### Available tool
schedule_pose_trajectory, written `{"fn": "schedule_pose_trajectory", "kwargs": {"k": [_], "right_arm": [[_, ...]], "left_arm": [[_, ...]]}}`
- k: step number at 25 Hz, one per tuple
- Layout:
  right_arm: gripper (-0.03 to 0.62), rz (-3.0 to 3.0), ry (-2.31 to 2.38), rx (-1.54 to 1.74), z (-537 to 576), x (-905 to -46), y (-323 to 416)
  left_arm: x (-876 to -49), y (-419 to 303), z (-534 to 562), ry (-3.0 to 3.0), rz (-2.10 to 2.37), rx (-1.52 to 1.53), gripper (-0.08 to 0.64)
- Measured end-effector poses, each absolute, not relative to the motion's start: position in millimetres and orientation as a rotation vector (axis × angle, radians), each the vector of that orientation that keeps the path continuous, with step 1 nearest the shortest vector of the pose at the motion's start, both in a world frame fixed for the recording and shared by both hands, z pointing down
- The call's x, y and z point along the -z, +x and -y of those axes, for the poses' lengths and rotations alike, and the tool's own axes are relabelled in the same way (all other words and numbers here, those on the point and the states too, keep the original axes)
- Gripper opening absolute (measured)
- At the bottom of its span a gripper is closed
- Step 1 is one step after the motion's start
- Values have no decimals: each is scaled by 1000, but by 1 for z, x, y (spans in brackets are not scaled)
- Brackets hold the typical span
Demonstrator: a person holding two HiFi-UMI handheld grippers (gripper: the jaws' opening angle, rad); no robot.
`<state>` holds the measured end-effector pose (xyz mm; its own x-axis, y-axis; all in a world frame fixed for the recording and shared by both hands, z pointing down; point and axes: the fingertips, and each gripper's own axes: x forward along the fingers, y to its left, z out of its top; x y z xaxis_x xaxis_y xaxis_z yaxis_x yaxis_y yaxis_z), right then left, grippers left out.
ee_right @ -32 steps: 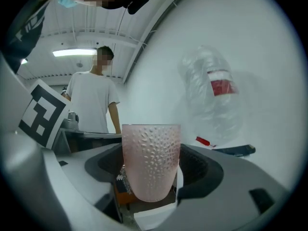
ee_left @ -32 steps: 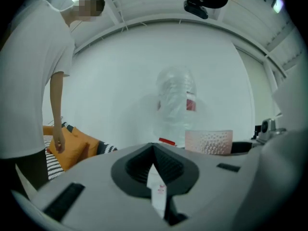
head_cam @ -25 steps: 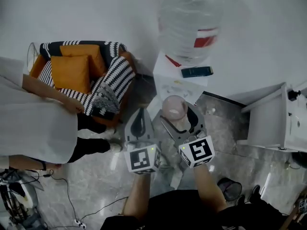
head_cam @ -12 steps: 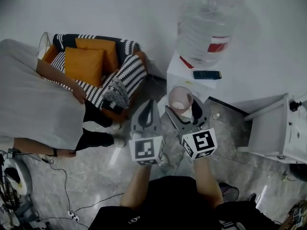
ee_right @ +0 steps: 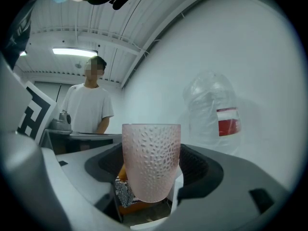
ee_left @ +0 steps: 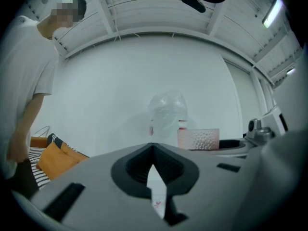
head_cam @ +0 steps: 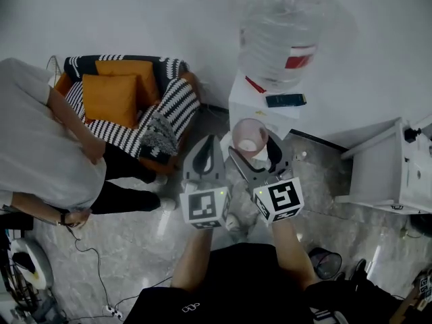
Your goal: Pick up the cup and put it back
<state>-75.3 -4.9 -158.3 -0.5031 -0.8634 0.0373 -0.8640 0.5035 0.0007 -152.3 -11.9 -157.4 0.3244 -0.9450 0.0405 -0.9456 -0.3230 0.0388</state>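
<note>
A pink dimpled cup [head_cam: 248,135] is held upright in the air, with my right gripper [head_cam: 255,151] shut on it, just in front of the white water dispenser [head_cam: 260,117]. In the right gripper view the cup [ee_right: 151,150] fills the space between the jaws of that gripper [ee_right: 152,179]. My left gripper [head_cam: 204,155] hangs beside it to the left, jaws together and holding nothing. The left gripper view shows that gripper [ee_left: 155,170] shut, with the cup [ee_left: 198,138] off to its right.
A large water bottle [head_cam: 283,39] stands on the dispenser, and a dark phone [head_cam: 285,100] lies on its top. A striped armchair [head_cam: 165,106] with orange cushions [head_cam: 111,96] is at the left, with a person [head_cam: 37,147] bending near it. A white cabinet [head_cam: 381,174] stands at the right.
The cup stays in my right gripper and sits slightly higher and nearer the dispenser. The person at the left has bent further into view. My left gripper stays shut.
</note>
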Motion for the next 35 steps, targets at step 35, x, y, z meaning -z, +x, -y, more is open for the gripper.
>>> {"fn": "schedule_pose_trajectory", "kwargs": {"k": [35], "right_arm": [[365, 2610, 1572, -173, 8, 116, 11]], "left_arm": [[119, -63, 24, 2508, 1700, -126, 12]]}}
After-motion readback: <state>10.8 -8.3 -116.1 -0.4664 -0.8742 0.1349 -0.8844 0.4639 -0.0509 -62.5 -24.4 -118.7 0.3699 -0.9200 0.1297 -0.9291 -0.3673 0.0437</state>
